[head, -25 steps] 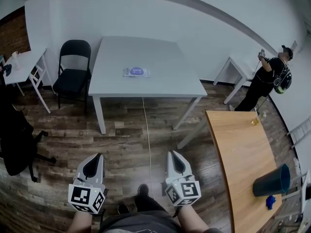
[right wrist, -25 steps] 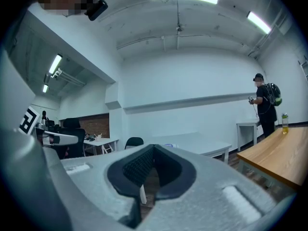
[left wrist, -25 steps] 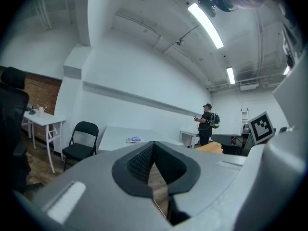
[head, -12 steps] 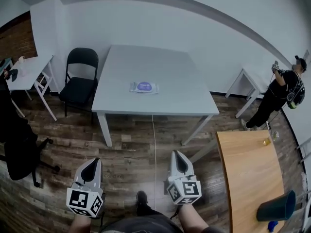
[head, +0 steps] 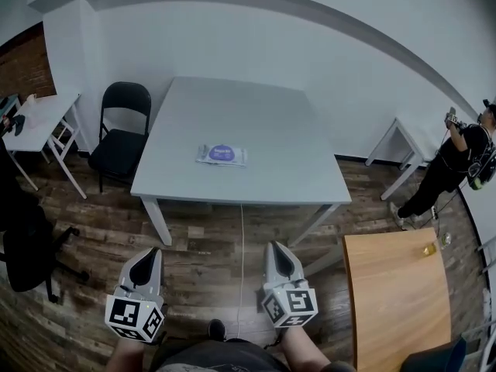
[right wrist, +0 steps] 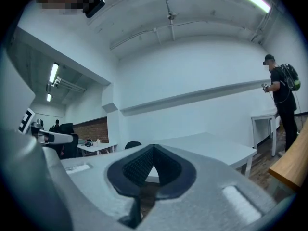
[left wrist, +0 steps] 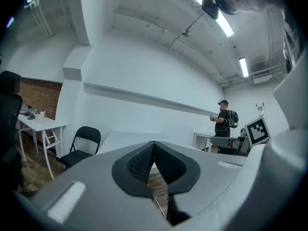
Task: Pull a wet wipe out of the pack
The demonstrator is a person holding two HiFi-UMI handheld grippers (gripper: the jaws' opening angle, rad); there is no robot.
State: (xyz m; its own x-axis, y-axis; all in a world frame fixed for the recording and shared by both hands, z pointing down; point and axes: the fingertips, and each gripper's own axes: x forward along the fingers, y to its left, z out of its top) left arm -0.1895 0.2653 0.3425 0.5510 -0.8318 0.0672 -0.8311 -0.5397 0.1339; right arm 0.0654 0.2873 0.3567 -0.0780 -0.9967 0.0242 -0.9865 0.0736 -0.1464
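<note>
Both my tongs are closed and empty. The left gripper (head: 155,252) and the right gripper (head: 273,246) are side by side, low in the head view, and they point level toward the table. In each gripper view the two dark ribbed pads meet at the tip and I see nothing between them.

The flat white pack of wet wipes with a purple oval lid (head: 222,154) lies near the middle of the large light grey square table (head: 263,122), well apart from my tongs. Between us is dark wooden plank floor (head: 194,242), with a thin white cable (head: 242,239) running from under the table toward my feet.

A black folding chair (head: 122,126) stands just beside the table's left side. Further left is a small white table (head: 40,115), and a black office chair (head: 27,242) is at the left edge. On my right, the corner of a light brown wooden table (head: 395,293) comes near the grey table's right front leg. A person in dark clothes with a backpack (head: 457,165) stands by the right wall, beside another small white table (head: 404,139).

Compared with one second ago, the grey table and the pack look larger and lower in the head view. The wooden table has slid right and downward, and its dark blue bucket (head: 434,356) is now almost cut off at the bottom edge. My tongs keep the same closed pose.
</note>
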